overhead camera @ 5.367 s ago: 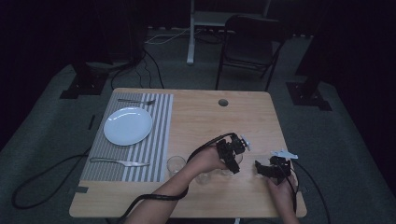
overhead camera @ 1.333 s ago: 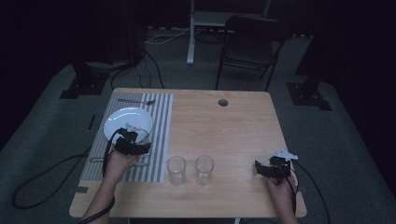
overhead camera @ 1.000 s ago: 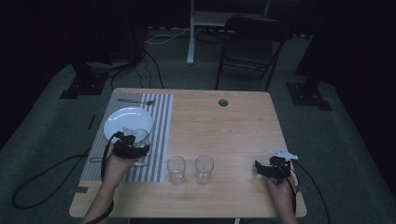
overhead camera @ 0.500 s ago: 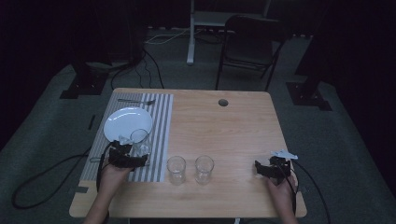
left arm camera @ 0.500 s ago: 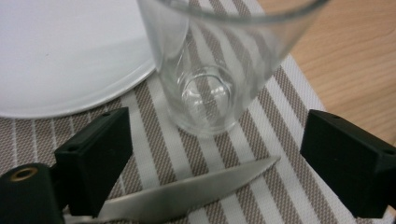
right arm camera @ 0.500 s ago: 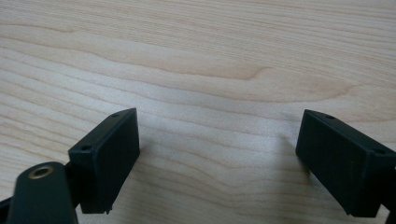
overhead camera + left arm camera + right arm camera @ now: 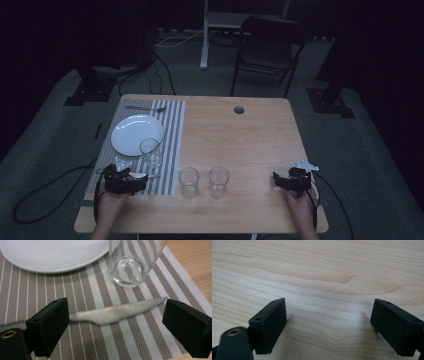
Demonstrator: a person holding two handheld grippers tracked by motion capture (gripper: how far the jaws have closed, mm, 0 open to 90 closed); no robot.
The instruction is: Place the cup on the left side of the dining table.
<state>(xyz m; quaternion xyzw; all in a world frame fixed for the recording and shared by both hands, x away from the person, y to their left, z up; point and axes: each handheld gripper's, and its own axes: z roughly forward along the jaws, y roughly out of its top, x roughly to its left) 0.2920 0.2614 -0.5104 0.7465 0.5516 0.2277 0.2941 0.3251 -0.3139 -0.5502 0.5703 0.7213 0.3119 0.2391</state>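
Note:
A clear glass (image 7: 149, 151) (image 7: 130, 262) stands upright on the striped placemat (image 7: 170, 150) (image 7: 75, 297), beside the white plate (image 7: 136, 134) (image 7: 55, 252). A table knife (image 7: 151, 176) (image 7: 112, 313) lies flat on the mat just in front of the glass. My left gripper (image 7: 131, 177) (image 7: 115, 322) is open low over the mat, one jaw on each side of the knife and touching neither it nor the glass. My right gripper (image 7: 280, 180) (image 7: 329, 315) rests open over bare wood near the table's front right edge, with nothing between its jaws.
Two more empty glasses (image 7: 188, 181) (image 7: 218, 180) stand side by side near the front middle of the wooden table (image 7: 240, 140). A fork (image 7: 145, 108) lies at the mat's far end. A cable hole (image 7: 239, 109) is at the back.
My left gripper has drawn back toward the table's front edge, away from the glass, which now stands free beside the plate. The right gripper has not moved.

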